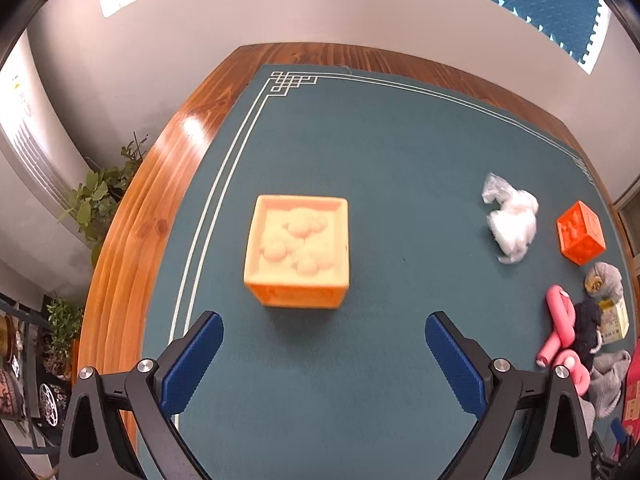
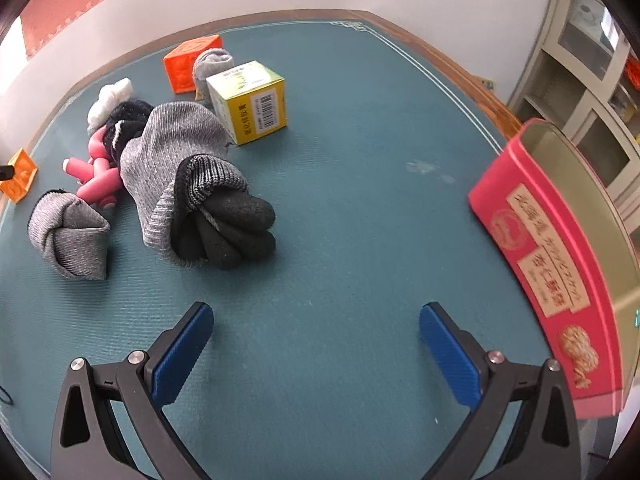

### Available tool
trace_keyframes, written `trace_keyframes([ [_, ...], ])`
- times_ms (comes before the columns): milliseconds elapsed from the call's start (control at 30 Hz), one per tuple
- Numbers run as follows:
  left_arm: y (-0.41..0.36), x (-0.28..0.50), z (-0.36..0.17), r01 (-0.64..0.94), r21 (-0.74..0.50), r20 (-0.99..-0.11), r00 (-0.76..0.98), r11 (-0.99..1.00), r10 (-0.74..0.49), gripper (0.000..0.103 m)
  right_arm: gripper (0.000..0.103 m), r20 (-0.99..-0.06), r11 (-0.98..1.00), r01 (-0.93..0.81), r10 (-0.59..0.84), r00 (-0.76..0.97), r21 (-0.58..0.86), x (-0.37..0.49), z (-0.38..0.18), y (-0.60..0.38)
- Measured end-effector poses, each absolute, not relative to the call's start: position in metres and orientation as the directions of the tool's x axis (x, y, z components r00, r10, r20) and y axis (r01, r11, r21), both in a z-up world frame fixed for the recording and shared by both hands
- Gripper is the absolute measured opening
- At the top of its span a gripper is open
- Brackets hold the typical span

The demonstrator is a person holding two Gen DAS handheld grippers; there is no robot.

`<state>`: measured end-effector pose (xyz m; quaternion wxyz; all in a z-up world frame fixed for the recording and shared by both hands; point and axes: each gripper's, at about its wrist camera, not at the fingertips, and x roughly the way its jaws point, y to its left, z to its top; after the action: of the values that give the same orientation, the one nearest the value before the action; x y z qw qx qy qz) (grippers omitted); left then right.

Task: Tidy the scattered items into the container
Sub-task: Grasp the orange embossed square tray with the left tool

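The green mat (image 2: 360,160) carried a loose cluster of items on its left half in the right wrist view: a large grey sock bundle (image 2: 180,168) with a black sock (image 2: 232,228) protruding from its cuff, a smaller grey sock ball (image 2: 68,236) near it to the left, pink cylindrical pieces (image 2: 96,184) between and behind them, and a yellow-green carton (image 2: 250,100) farther back. A red-orange cube (image 2: 190,64) and another grey sock roll (image 2: 212,64) stood behind the carton. The pink tin (image 2: 560,264), open at the top, stood at the right edge of the mat, just beside the right finger of the right gripper (image 2: 316,344). That gripper was spread wide with nothing between its pads; bare mat lay ahead of it, the sock bundle forward and to the left. The left gripper (image 1: 324,354) was likewise spread wide and empty, with a pale orange cube (image 1: 296,250), somewhat blurred, directly ahead between its fingers, apart from them. In that view a crumpled white plastic bag (image 1: 510,222) lay well to the right.
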<state>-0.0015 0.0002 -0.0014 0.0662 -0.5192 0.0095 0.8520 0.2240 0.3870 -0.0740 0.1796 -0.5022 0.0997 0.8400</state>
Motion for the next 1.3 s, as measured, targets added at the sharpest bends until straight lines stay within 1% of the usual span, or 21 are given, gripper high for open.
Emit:
trace_keyframes([
  [267, 0.003, -0.018, -0.017, -0.122, -0.042, -0.893, -0.440, -0.992, 0.092, 0.102, 0.103, -0.859, -0.921, -0.389, 0.204, -0.470, -0.006, 0.230, -0.050, 0.378],
  [567, 0.010, -0.026, -0.025, -0.135, -0.035, -0.896, -0.434, -0.990, 0.091, 0.102, 0.103, -0.813, -0.974, -0.227, 0.129, -0.568, 0.004, 0.213, -0.008, 0.337],
  [867, 0.020, -0.037, -0.031, -0.141, -0.024, -0.898, -0.433, -0.990, 0.083, 0.102, 0.103, -0.799, -0.993, -0.107, 0.030, -0.601, 0.044, 0.191, -0.001, 0.310],
  [1200, 0.022, -0.038, -0.031, -0.135, -0.028, -0.898, -0.432, -0.990, 0.084, 0.102, 0.103, -0.805, -0.997, 0.052, -0.071, -0.589, 0.050, 0.157, -0.010, 0.277],
  [1233, 0.022, -0.038, -0.031, -0.136, -0.027, -0.895, -0.437, -0.990, 0.085, 0.101, 0.103, -0.807, -0.997, 0.060, -0.073, -0.586, 0.047, 0.155, -0.012, 0.274],
  [1267, 0.022, -0.038, -0.032, -0.137, -0.021, -0.895, -0.439, -0.990, 0.080, 0.091, 0.103, -0.810, -0.997, 0.067, -0.075, -0.582, 0.044, 0.153, -0.013, 0.272],
  [1300, 0.023, -0.039, -0.033, -0.136, -0.011, -0.898, -0.435, -0.991, 0.069, 0.080, 0.103, -0.812, -0.996, 0.072, -0.078, -0.578, 0.044, 0.151, -0.015, 0.271],
])
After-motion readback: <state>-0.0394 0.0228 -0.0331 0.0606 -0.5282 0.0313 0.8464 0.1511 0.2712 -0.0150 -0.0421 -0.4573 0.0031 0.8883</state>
